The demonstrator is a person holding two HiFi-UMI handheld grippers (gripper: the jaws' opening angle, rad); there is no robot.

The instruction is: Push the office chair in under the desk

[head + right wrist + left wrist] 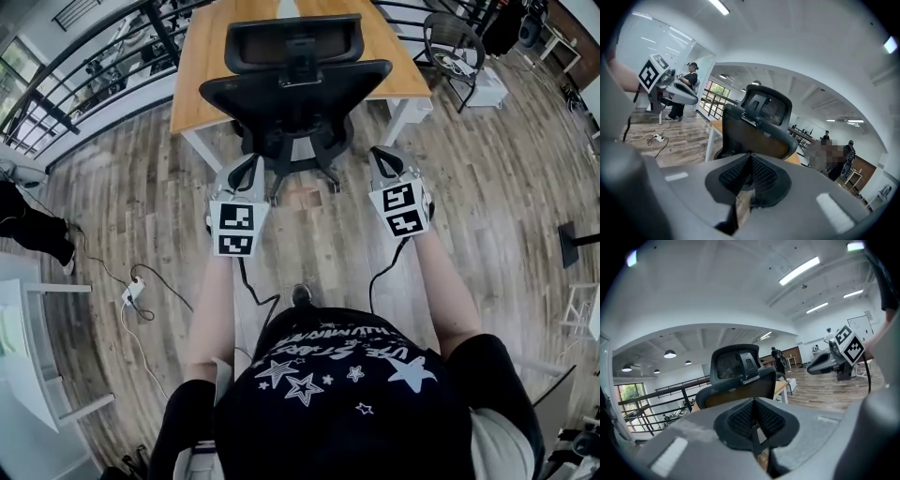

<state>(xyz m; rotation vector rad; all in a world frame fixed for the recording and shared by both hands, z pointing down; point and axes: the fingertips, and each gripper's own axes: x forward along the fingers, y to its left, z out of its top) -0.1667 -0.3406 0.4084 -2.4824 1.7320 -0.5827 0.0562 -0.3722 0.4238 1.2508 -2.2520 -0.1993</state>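
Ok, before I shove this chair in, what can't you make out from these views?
Office chair seat: head view, hidden under its own backrest.
Space under the desk: head view, covered by the desktop; the far end is cut off at the top edge.
Chair's wheels: both gripper views, blocked by the shut left claw and right claw bodies.

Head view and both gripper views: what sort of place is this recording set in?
Most likely an open-plan office. A black office chair stands at a wooden desk, long strip lights run along a high ceiling, and the wood-plank floor stretches off into a wide shared room.
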